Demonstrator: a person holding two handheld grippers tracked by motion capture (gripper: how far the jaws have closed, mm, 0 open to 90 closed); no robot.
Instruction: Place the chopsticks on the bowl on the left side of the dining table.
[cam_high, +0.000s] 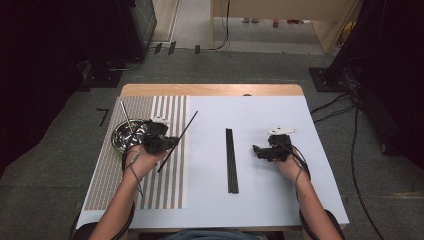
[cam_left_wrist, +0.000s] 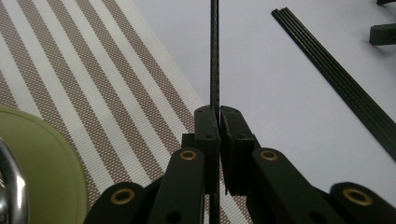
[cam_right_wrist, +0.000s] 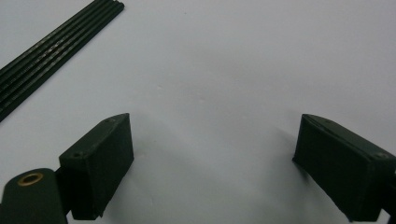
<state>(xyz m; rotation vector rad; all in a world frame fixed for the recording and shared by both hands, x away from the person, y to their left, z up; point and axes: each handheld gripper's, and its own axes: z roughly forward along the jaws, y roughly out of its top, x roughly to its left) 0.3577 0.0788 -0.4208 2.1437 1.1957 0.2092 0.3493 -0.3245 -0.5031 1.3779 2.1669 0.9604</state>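
Left tool (cam_left_wrist: 219, 128) pinches a slanted black rod (cam_high: 178, 141); right tool (cam_right_wrist: 215, 158) hovers, jaws wide.

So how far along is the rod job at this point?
One thin rod already leans in the metal bowl. The left tool is shut on another black rod. The right tool is open, and a bundle of rods remains on the table.

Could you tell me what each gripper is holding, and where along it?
The left gripper pinches one thin black rod part-way along its length; the right gripper is open, holding nothing.
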